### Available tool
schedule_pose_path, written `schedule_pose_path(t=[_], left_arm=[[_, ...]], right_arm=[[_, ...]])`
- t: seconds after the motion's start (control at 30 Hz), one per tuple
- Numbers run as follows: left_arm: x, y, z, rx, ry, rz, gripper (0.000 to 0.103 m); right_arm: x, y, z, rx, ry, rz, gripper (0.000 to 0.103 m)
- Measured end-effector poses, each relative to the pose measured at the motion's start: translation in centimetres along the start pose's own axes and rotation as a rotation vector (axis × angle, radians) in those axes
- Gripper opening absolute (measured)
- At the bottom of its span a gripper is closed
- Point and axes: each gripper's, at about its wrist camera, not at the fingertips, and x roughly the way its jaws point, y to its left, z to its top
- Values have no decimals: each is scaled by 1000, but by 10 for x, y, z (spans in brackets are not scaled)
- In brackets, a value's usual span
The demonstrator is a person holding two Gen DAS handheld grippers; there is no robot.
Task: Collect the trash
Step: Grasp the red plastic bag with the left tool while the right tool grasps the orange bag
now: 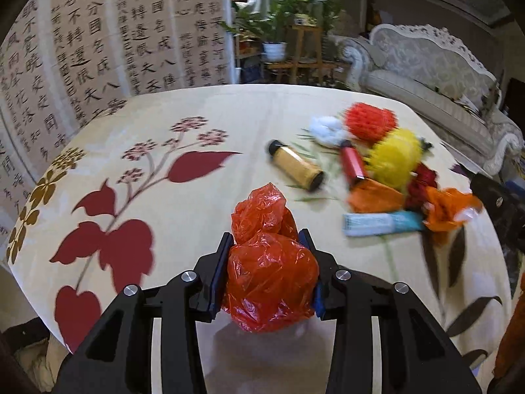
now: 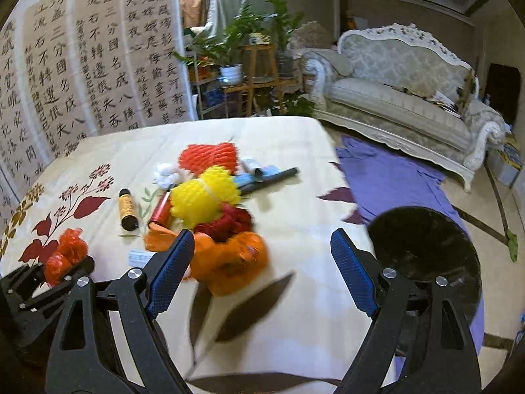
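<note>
Gripping a crumpled red plastic bag [image 1: 269,262] between its blue pads, the left tool [image 1: 267,246] held its load low in the middle of the left wrist view, above the flowered table [image 1: 197,115]. The right tool [image 2: 262,256] stood with its jaws wide apart and nothing between the pads, aimed at a crumpled orange bag [image 2: 229,262] that lay at the near edge of the pile, centre of the right wrist view. A black bin [image 2: 423,246], lined in dark plastic, sat at the right of that view just off the table's edge, and by my judgement that was where the red bag was bound. To do this step well, the left tool would need to keep its squeeze firm, since thin film slips and springs open, and carry the bag clear over the bin's rim before letting go; the right tool would do best to straddle the orange bag's bulk rather than pinch a loose flap. Counted on the table: one orange bag, one yellow foam net [image 2: 203,197], one bright red foam net [image 2: 210,157], one dark red net [image 2: 233,220], one gold cylinder with black ends [image 2: 126,210], one red tube [image 2: 160,211], one white wad [image 2: 165,174], one pale blue packet [image 1: 380,223] and one dark stick [image 2: 279,175]. Motion blur left smaller scraps uncertain. Both tools and one bin completed the count.
</note>
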Motion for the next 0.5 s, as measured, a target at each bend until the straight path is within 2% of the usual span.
schedule_pose_path(t=[0.17,0.33,0.43,0.5], left_arm=[[9,16,1,-21,15,4,41],[12,12,1,-15,21,-27,41],[11,6,1,-3,15,-46,41],[12,3,2,4,12,-53,41]], right_arm=[[27,11,-5,-27,82,-27,84],[32,5,-13,-18,109,-51,81],[31,-3,-17,14,122,-28,62],[31,-9,-19,37,130,0,42]])
